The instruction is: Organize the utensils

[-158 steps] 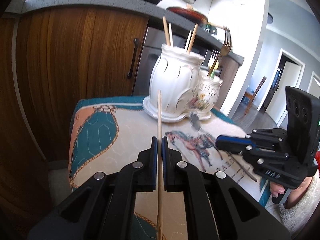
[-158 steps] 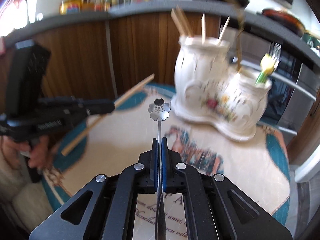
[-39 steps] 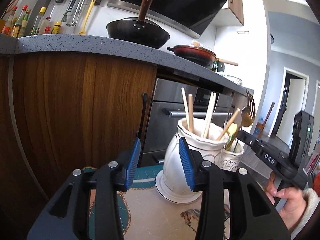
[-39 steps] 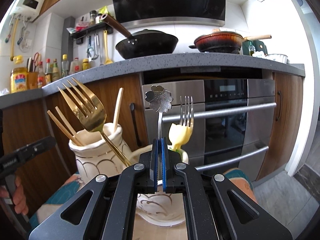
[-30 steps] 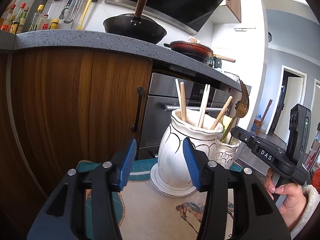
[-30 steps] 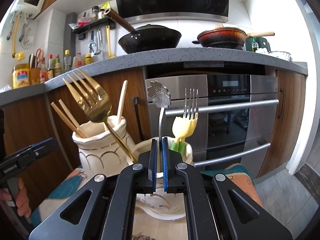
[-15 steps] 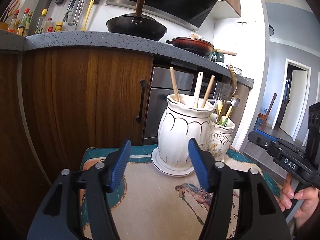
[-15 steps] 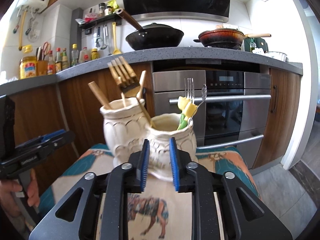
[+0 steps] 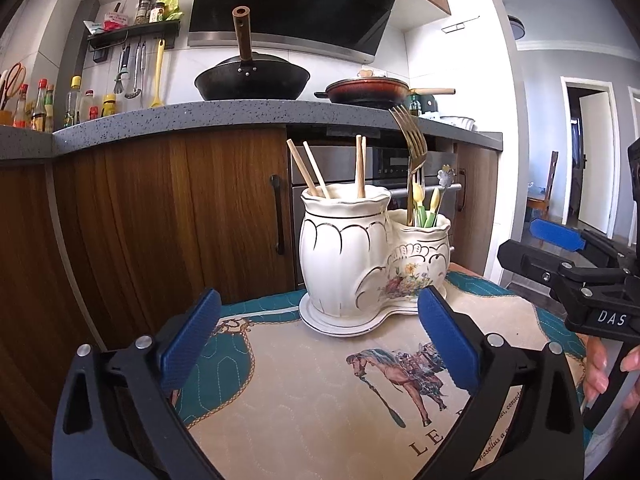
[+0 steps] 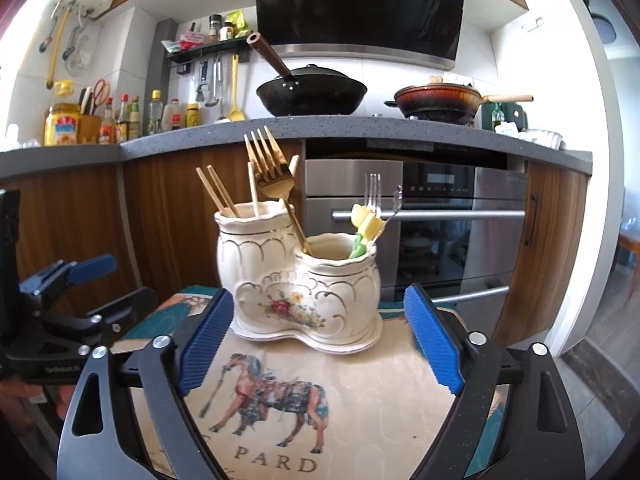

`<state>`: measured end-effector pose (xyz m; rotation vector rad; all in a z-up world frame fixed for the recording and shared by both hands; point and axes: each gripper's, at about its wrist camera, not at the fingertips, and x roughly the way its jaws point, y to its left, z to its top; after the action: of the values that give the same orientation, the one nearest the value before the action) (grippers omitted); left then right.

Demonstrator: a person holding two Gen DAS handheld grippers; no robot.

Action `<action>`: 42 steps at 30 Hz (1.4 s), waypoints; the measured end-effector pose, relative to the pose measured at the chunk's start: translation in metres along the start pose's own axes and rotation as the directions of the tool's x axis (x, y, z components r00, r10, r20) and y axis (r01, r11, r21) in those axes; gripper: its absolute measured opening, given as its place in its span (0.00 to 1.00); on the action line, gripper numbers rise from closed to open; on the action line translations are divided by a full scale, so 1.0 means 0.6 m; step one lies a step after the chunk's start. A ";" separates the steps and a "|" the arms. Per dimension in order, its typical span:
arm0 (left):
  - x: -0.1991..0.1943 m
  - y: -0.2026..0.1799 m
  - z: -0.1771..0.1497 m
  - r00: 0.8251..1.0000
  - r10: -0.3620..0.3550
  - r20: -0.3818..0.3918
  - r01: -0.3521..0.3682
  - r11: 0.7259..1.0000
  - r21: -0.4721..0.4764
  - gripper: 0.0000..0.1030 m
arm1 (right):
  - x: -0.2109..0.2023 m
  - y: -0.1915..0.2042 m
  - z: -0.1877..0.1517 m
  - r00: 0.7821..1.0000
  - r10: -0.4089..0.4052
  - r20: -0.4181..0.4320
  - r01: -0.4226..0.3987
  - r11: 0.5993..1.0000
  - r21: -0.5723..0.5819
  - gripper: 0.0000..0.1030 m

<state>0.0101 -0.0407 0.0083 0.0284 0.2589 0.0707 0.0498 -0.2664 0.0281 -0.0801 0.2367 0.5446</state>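
Observation:
A white double ceramic utensil holder point(image 9: 372, 256) point(image 10: 298, 276) stands on a small table with a horse-print cloth point(image 9: 320, 392) point(image 10: 280, 412). Its taller pot holds several wooden chopsticks point(image 9: 316, 168) point(image 10: 218, 196). Its lower pot holds a gold fork point(image 9: 412, 140) point(image 10: 270, 168), yellow-and-green handled cutlery point(image 9: 426, 208) point(image 10: 368, 224) and a flower-topped silver spoon point(image 9: 445, 176). My left gripper point(image 9: 318, 340) is open and empty, a little in front of the holder. My right gripper point(image 10: 318, 336) is open and empty, also in front of it; it shows at the right in the left wrist view point(image 9: 560, 240).
Behind the table are wooden cabinets point(image 9: 160, 220), a steel oven point(image 10: 440, 232) and a grey countertop point(image 10: 360, 128) with a black wok point(image 10: 312, 94) and a red pan point(image 10: 438, 102). Bottles point(image 10: 120, 120) stand at the counter's left. A doorway point(image 9: 592, 152) opens at right.
My right gripper opened and let go of the flower-topped spoon, which now stands in the lower pot. Both grippers have drawn back from the holder and opened wider.

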 end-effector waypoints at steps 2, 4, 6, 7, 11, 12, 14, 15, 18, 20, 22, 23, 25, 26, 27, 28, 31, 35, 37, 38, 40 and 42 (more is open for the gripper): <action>0.001 0.001 0.000 1.000 0.000 -0.003 0.000 1.000 -0.002 0.94 | -0.001 0.001 -0.003 1.000 -0.029 0.012 0.029 0.999 -0.029 0.89; 0.003 0.002 0.000 1.000 -0.008 -0.010 0.008 1.000 -0.003 0.94 | 0.000 0.000 -0.006 0.999 -0.040 0.018 0.041 0.998 -0.042 0.90; 0.005 0.002 0.000 1.000 -0.009 -0.014 0.009 1.000 -0.001 0.94 | 0.003 0.001 -0.010 0.999 -0.037 0.018 0.038 0.998 -0.049 0.91; 0.005 0.003 0.000 1.000 -0.011 -0.014 0.011 1.000 -0.002 0.94 | 0.004 0.002 -0.012 0.999 -0.039 0.020 0.040 0.998 -0.053 0.91; 0.004 0.004 0.000 1.000 -0.017 -0.011 0.017 1.000 -0.008 0.94 | 0.000 0.002 -0.012 0.998 -0.049 0.045 0.052 0.997 -0.050 0.92; 0.003 0.005 0.000 1.000 -0.017 -0.009 0.017 1.000 -0.010 0.95 | 0.000 0.000 -0.012 0.998 -0.048 0.049 0.051 0.998 -0.044 0.92; 0.003 0.005 -0.001 1.000 -0.018 -0.005 0.018 1.000 -0.012 0.95 | 0.004 0.000 -0.012 0.998 -0.048 0.039 0.049 0.998 -0.039 0.92; 0.002 0.004 -0.001 1.000 -0.018 -0.005 0.018 1.000 -0.011 0.95 | 0.006 0.000 -0.012 0.998 -0.047 0.032 0.048 0.998 -0.040 0.92; 0.002 0.004 -0.001 1.000 -0.019 -0.007 0.019 1.000 -0.012 0.95 | 0.009 0.000 -0.012 0.999 -0.046 0.026 0.047 0.998 -0.040 0.93; 0.002 0.004 -0.001 1.000 -0.019 -0.007 0.019 1.000 -0.012 0.95 | 0.009 -0.002 -0.012 0.999 -0.045 0.024 0.046 0.998 -0.037 0.94; 0.002 0.004 -0.002 1.000 -0.017 -0.009 0.017 1.000 -0.010 0.95 | 0.010 -0.004 -0.013 0.999 -0.045 0.021 0.046 0.999 -0.030 0.94; 0.002 0.004 -0.001 1.000 -0.016 -0.010 0.016 1.000 -0.009 0.95 | 0.011 -0.005 -0.014 0.999 -0.045 0.019 0.046 0.999 -0.027 0.94; 0.002 0.004 -0.001 1.000 -0.016 -0.011 0.016 1.000 -0.009 0.95 | 0.012 -0.005 -0.014 0.999 -0.047 0.019 0.048 0.999 -0.023 0.94; 0.002 0.004 -0.001 1.000 -0.015 -0.010 0.015 1.000 -0.009 0.95 | 0.011 -0.005 -0.014 0.999 -0.047 0.019 0.047 0.999 -0.023 0.94; 0.003 0.004 -0.001 1.000 -0.016 -0.010 0.016 1.000 -0.009 0.95 | 0.011 -0.005 -0.013 0.999 -0.048 0.019 0.048 0.999 -0.023 0.94; 0.003 0.003 -0.001 1.000 -0.016 -0.011 0.016 1.000 -0.009 0.95 | 0.011 -0.005 -0.013 0.999 -0.047 0.020 0.048 0.999 -0.024 0.94; 0.003 0.004 -0.001 1.000 -0.014 -0.012 0.014 1.000 -0.009 0.95 | 0.011 -0.005 -0.013 0.999 -0.048 0.019 0.049 0.999 -0.023 0.94; 0.003 0.003 -0.001 1.000 -0.013 -0.012 0.013 1.000 -0.010 0.95 | 0.011 -0.006 -0.013 0.999 -0.047 0.019 0.048 0.999 -0.023 0.94; 0.003 0.003 -0.001 1.000 -0.014 -0.011 0.014 1.000 -0.010 0.95 | 0.011 -0.005 -0.013 0.999 -0.048 0.018 0.048 0.999 -0.024 0.94; 0.003 0.003 -0.001 1.000 -0.014 -0.011 0.014 1.000 -0.009 0.95 | 0.011 -0.006 -0.013 0.999 -0.047 0.019 0.048 0.999 -0.024 0.94; 0.003 0.003 -0.001 1.000 -0.014 -0.011 0.014 1.000 -0.010 0.95 | 0.011 -0.006 -0.013 0.999 -0.047 0.018 0.048 0.999 -0.023 0.95; 0.003 0.003 -0.001 1.000 -0.014 -0.012 0.014 1.000 -0.010 0.95 | 0.011 -0.006 -0.013 0.999 -0.048 0.018 0.048 0.999 -0.023 0.95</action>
<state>0.0116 -0.0384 0.0072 0.0164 0.2708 0.0586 0.0556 -0.2670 0.0187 -0.1036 0.2111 0.5005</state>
